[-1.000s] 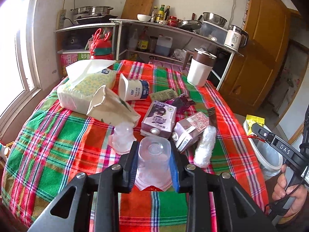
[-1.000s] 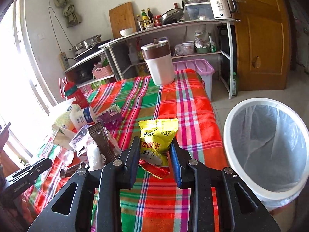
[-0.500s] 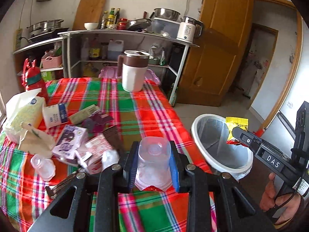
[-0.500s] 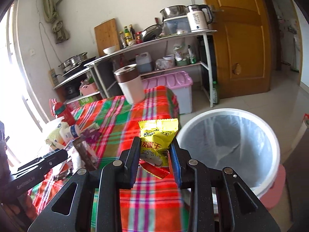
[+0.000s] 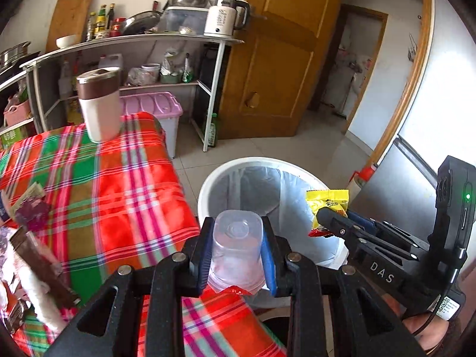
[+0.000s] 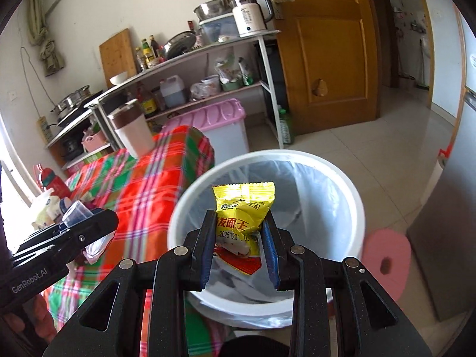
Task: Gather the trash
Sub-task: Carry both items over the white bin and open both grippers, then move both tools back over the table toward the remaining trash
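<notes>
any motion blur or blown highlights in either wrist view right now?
Left wrist: tablecloth and the litter at the left edge smeared, clear plastic cup in the left hand-held gripper sharp. Right wrist: tablecloth smeared too, yellow snack packet print legible, window at far left blown out. Both: strong fisheye bending.

Clear smooth plastic cup (image 5: 237, 250); glossy yellow foil packet (image 6: 242, 217); white plastic bin (image 6: 354, 208) with translucent film liner; woven plaid cloth (image 5: 119, 190).

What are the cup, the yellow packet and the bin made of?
Cup: clear thin plastic, see-through walls with a molded base. Yellow packet: glossy printed film, likely plastic; it crinkles and shines. Bin: smooth white, probably rigid plastic, lined with a translucent bag.
</notes>
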Demonstrator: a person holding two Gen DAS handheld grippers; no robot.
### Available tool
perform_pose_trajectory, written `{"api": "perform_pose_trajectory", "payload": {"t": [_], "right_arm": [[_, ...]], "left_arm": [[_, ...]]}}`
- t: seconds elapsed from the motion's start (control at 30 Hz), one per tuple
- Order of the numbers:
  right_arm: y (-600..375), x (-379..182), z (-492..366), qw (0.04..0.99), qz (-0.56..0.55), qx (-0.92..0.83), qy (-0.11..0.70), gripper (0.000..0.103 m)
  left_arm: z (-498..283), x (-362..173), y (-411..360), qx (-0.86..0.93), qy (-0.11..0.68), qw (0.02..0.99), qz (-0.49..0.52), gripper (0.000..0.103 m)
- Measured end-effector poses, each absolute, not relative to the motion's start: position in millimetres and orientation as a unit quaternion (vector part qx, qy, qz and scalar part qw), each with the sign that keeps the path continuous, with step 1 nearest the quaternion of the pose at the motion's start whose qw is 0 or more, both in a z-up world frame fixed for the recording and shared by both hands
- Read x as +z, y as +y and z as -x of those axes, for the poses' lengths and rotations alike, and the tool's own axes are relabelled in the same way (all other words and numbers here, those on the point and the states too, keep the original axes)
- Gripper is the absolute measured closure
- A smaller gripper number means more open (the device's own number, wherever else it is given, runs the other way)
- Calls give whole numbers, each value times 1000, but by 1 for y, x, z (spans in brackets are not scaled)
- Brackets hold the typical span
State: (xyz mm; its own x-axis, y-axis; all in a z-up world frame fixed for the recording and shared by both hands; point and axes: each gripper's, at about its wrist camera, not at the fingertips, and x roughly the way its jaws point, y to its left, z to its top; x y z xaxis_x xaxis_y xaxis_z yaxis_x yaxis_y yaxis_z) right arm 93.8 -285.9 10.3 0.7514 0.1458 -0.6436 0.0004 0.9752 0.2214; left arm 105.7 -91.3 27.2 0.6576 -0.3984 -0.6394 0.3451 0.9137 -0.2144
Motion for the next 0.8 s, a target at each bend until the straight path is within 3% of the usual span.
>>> {"api": "perform_pose_trajectory", "payload": {"t": [0.4,0.43,0.5,0.57,0.67,0.8], "right_arm": [[-308,-19,-117,918,-87,9,388,71],[-309,-20,-118,917,-85,7,390,71],[-311,-22,-119,916,-86,6,392,71],[-311,-23,-119,914,-86,10,395,71],[-310,-24,-117,915,-83,6,395,68],[-310,-22,-113,915,-87,10,393,57]], "left_arm": [[-132,0,-131,-212,398,892,19,71],[-133,0,-132,-215,401,891,21,70],[-133,0,-133,-218,402,889,20,54],[-133,-1,-132,-215,402,890,21,45],[-134,-1,-130,-213,404,889,25,45],[-131,3,-122,-211,399,892,32,44]]}}
